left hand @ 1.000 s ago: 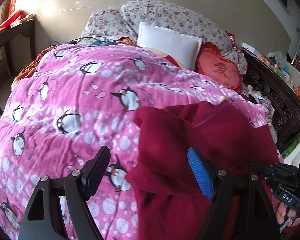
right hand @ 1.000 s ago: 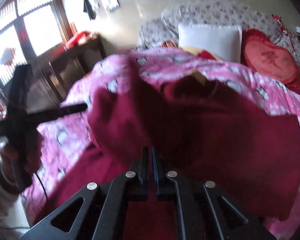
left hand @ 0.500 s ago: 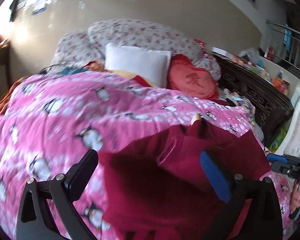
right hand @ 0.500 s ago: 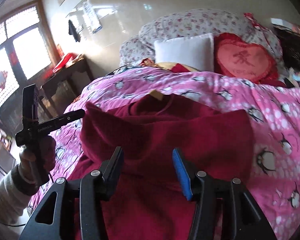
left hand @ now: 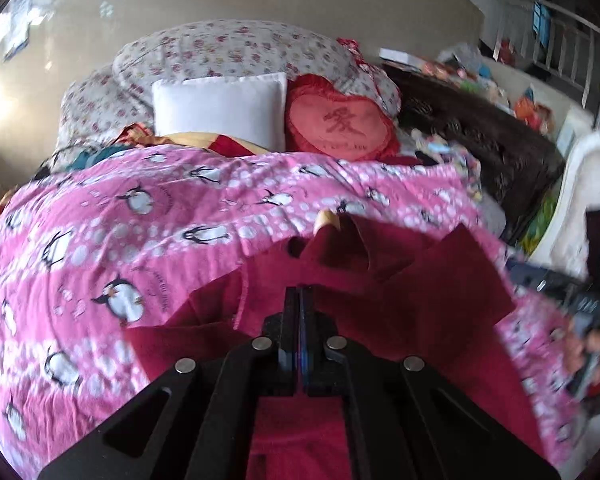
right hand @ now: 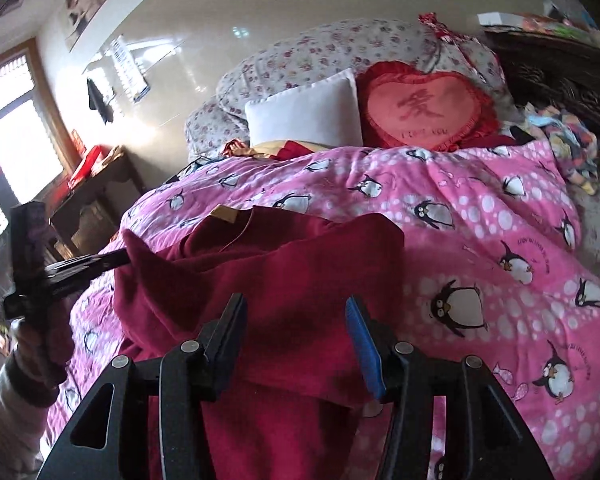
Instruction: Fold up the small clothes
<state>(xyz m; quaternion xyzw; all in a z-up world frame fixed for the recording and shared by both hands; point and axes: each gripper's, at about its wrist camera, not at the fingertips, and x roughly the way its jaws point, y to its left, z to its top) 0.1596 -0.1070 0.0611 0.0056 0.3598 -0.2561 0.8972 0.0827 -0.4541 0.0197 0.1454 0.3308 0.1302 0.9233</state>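
Note:
A dark red garment (left hand: 400,280) lies partly folded on the pink penguin blanket (left hand: 140,240). It also shows in the right wrist view (right hand: 280,280), with a small yellow tag (right hand: 224,213) at its far edge. My left gripper (left hand: 299,300) is shut on the garment's left edge and lifts it; in the right wrist view it (right hand: 118,258) holds that left corner. My right gripper (right hand: 296,324) is open and empty, just above the garment's near fold. In the left wrist view it is a blurred shape at the right edge (left hand: 588,304).
At the head of the bed are a white pillow (left hand: 220,112), a red heart cushion (left hand: 340,124) and a floral bolster (left hand: 228,52). A dark carved bedside cabinet (left hand: 480,152) with clutter stands on the right. A wooden side table (right hand: 96,192) stands on the left by the window.
My right gripper let go of the garment and opened. My left gripper swung over to the garment's left edge and shut on it. One side of the garment was folded over.

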